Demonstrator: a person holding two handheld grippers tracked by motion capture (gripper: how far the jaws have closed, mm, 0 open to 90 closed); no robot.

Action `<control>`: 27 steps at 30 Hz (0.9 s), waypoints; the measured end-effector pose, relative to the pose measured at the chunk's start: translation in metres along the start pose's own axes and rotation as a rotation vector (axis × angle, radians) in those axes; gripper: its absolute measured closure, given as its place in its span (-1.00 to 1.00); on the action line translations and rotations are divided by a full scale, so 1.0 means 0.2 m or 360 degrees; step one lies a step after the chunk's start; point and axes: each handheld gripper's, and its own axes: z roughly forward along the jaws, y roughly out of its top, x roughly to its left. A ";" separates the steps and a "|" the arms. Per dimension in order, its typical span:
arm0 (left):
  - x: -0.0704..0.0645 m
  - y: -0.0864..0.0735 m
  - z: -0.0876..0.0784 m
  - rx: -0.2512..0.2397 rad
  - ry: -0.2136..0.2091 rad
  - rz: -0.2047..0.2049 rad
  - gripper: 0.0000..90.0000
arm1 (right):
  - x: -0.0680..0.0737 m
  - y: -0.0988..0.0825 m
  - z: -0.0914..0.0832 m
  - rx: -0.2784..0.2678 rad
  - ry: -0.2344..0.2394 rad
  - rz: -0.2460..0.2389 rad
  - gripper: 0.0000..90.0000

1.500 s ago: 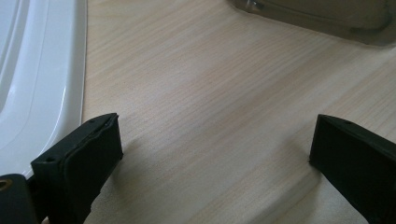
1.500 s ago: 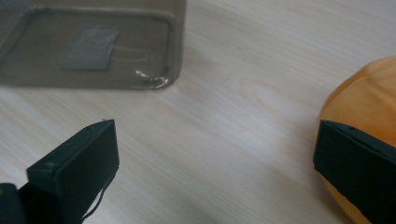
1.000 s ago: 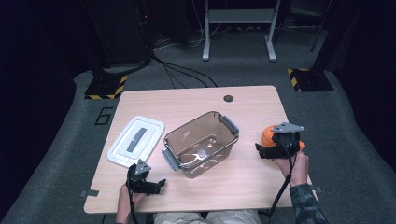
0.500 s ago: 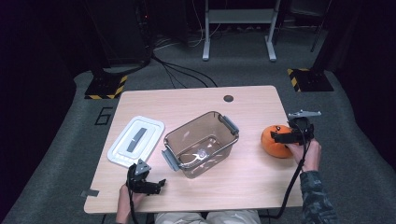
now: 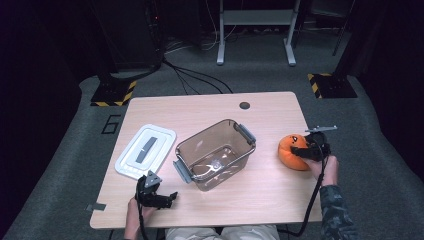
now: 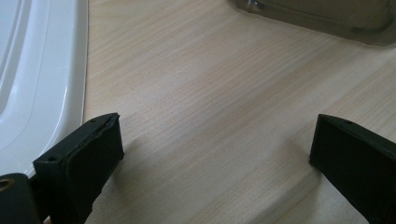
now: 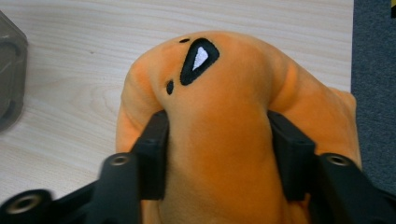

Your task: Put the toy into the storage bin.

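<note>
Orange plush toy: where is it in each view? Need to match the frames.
High view: the orange plush toy lies at the table's right edge, in the right gripper.
Left gripper view: not in it.
Right gripper view: the toy is centre frame, squeezed between the two black jaws.
Shared landmark: the clear brown bin, which is mid-table in the high view and at the left edge in the right gripper view.

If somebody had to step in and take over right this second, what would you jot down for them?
Right gripper: jaws have just been closing and now press into both sides of the orange plush toy, which sits on the table near its right edge.
Left gripper: open, nothing between its jaws, resting near the front left, beside the white lid.
The clear bin stands open mid-table with a small metal piece inside.
Done: toy gripped.
Left, as a guess: lift the toy into the bin, then perhaps fit the lid.
</note>
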 end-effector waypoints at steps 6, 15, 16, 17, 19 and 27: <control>0.00 0.00 0.00 -0.0007 0.0002 -0.0009 -0.95 | 0.01 -0.04 0.03 -0.0079 0.0007 0.0041 0.41; 0.00 0.00 0.00 -0.0011 0.0003 -0.0016 -0.94 | 0.08 -0.02 -0.05 -0.0200 -0.0154 -0.0049 0.44; 0.00 0.00 0.00 -0.0011 0.0003 -0.0016 -0.94 | 0.08 -0.02 -0.06 -0.0214 -0.0159 -0.0047 0.44; 0.00 0.00 0.00 -0.0011 0.0003 -0.0016 -0.94 | 0.08 -0.02 -0.06 -0.0214 -0.0159 -0.0047 0.44; 0.00 0.00 0.00 -0.0011 0.0003 -0.0016 -0.94 | 0.08 -0.02 -0.09 -0.0245 -0.0123 -0.0035 0.44; 0.00 0.00 0.00 -0.0011 0.0003 -0.0016 -0.94 | 0.11 0.00 -0.16 -0.0272 -0.0102 -0.0053 0.40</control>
